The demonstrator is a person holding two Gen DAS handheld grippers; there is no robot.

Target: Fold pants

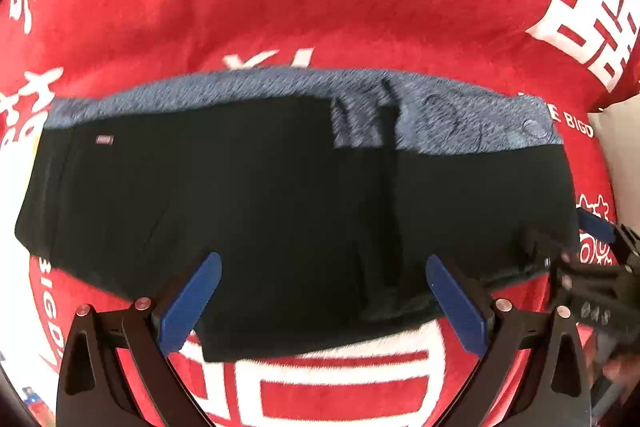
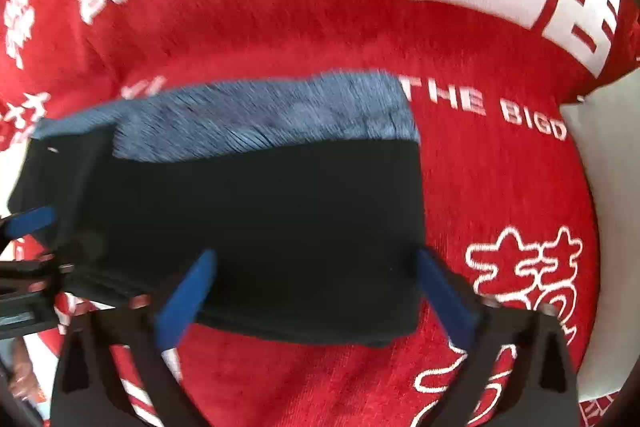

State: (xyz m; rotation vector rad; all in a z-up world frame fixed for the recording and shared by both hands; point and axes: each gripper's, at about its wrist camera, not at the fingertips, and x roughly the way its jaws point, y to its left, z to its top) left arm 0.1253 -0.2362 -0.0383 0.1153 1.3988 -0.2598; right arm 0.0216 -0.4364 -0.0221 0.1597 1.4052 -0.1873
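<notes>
The black pants [image 1: 260, 187] lie folded into a wide band on a red blanket [image 1: 320, 7]. A grey-blue fleece lining [image 1: 280, 83] shows along their far edge. My left gripper [image 1: 323, 261] hangs open over the near edge of the pants, with nothing pressed between its blue pads. My right gripper [image 2: 316, 255] is open too, above the right end of the pants [image 2: 260, 207], its right pad past the cloth's edge. In the left wrist view a blue finger [image 1: 596, 227] of the right gripper shows at the far right. In the right wrist view one left finger [image 2: 32, 221] shows at the left.
The red blanket [image 2: 280, 7] carries large white characters and lettering and spreads on every side of the pants. A white surface [image 2: 608, 155] borders the blanket on the right. Part of a hand [image 2: 20, 379] shows at the lower left.
</notes>
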